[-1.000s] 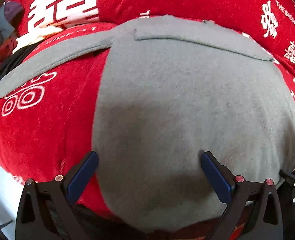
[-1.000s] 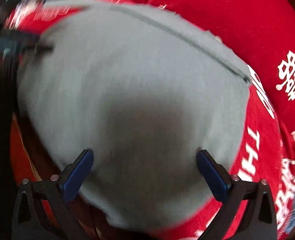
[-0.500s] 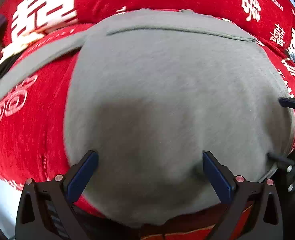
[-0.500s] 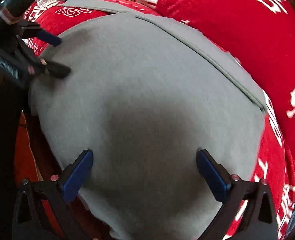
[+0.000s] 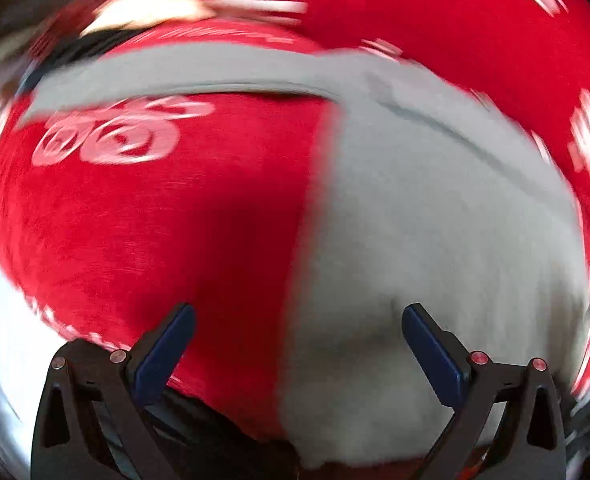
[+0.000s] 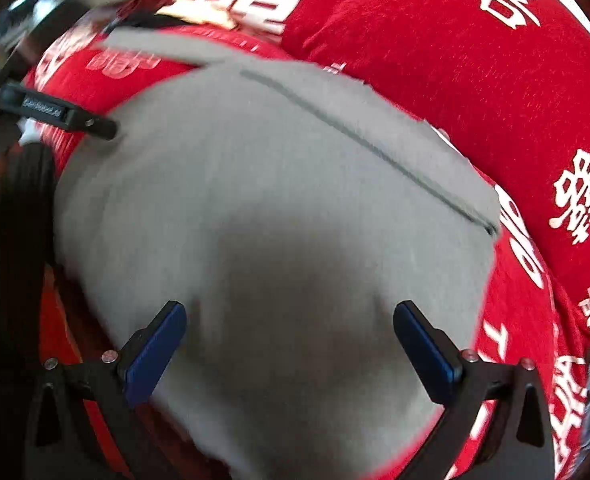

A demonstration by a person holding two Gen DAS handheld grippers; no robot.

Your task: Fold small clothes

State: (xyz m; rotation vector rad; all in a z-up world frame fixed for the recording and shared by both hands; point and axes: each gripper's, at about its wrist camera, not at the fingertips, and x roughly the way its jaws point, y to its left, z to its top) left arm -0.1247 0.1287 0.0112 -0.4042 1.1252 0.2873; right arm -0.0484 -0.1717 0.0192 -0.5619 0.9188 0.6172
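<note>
Left gripper (image 5: pixel 297 340): blue-padded fingers spread wide, gripping nothing, poised over the left edge of the grey garment (image 5: pixel 435 248), left pad above bare red fabric, right pad above grey cloth. Left wrist view heavily motion-blurred, so no lettering legible there; only white rounded motifs at 10 o'clock on the red cover (image 5: pixel 143 220).

Grey garment spread flat on the red cover, filling the centre of the right wrist view (image 6: pixel 279 208), with a long sleeve (image 5: pixel 167 74) stretched out toward 10 o'clock and a dark seam line running from 12 toward 3 o'clock.

Right gripper (image 6: pixel 289 338): fingers likewise wide apart, empty, both blue pads hovering over the grey cloth near its lower part. At 9 o'clock in that view, the other gripper's black finger (image 6: pixel 67 114) reaching to the garment's edge, bearing small white lettering too blurred to read.

Red cushion (image 6: pixel 475 52) behind the garment printed with large white double-happiness characters at 12, 1 and 3 o'clock. Smaller white Latin letters at 4 o'clock, partly cut off, not legible as a word.
</note>
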